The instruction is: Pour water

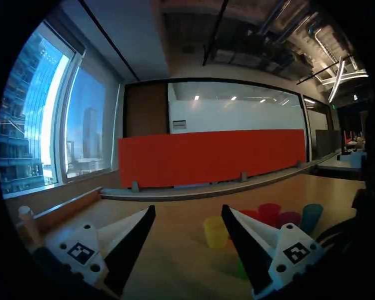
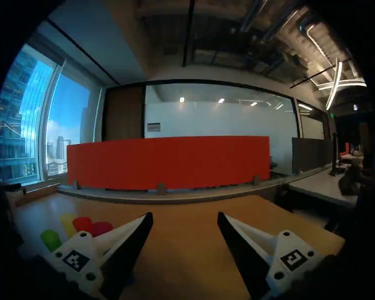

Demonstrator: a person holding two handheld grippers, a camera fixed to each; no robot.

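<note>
Tall curved window panes (image 1: 42, 130) take up one side of the room and look out on towers and blue sky. Overhead, the open ceiling (image 1: 267, 45) carries dark pipes and thin strip lights. Across the back, in front of a glass wall (image 1: 232, 112), stands a long, flat, matte red panel (image 1: 212, 155) held in small feet on a grey rail. Below it lies the smooth, light wooden table (image 1: 187, 260), which is also seen in the right gripper view (image 2: 187, 250). The left gripper (image 1: 187, 215) has white wedge-shaped fingers with black inner faces and square printed markers. Its jaws are spread wide with nothing between them. The right gripper (image 2: 184, 217) is of the same make and is likewise spread and unloaded. The cups are small, translucent plastic tumblers standing upright in a loose cluster on the table, ahead of the left gripper and toward its right finger. They are a yellow cup (image 1: 215, 231), a red cup (image 1: 269, 212), a magenta cup (image 1: 289, 218) and a teal cup (image 1: 311, 216). Whether any holds water cannot be told. In the right gripper view they sit far to the left, with a green cup (image 2: 50, 239) nearest.
</note>
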